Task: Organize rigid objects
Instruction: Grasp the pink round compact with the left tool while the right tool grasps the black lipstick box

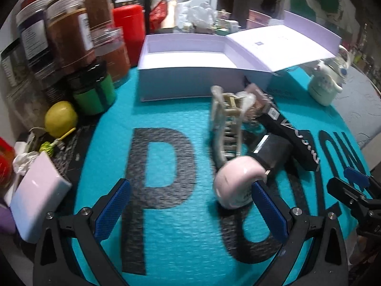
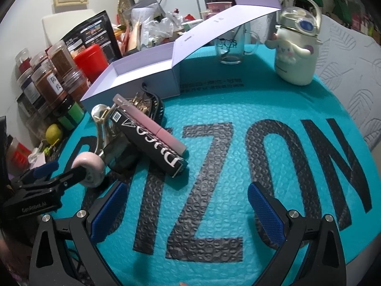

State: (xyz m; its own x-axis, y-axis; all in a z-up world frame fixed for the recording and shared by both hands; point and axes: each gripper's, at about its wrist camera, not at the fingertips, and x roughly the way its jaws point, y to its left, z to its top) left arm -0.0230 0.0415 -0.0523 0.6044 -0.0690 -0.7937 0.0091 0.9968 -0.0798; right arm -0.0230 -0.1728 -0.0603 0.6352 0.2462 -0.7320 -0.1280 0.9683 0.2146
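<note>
My left gripper (image 1: 190,205) is open wide over the teal mat (image 1: 166,124). A round pink compact (image 1: 238,181), blurred, stands on edge against the tip of its right finger. Behind it lies a pile: a pale hair claw (image 1: 228,126), a small dark block (image 1: 273,152), a long black lettered box (image 2: 152,143), a pink tube (image 2: 152,121) and a black hair claw (image 2: 154,104). An open lavender box (image 1: 185,71), empty inside, sits beyond them. My right gripper (image 2: 188,209) is open above the mat's lettering, to the right of the pile, holding nothing.
Spice jars (image 1: 69,33), a red canister (image 1: 129,26), a green jar (image 1: 95,93) and a lemon (image 1: 60,119) crowd the left edge. A pale power bank (image 1: 38,205) lies near left. A glass mug (image 2: 234,45) and a white cartoon bottle (image 2: 295,47) stand at far right.
</note>
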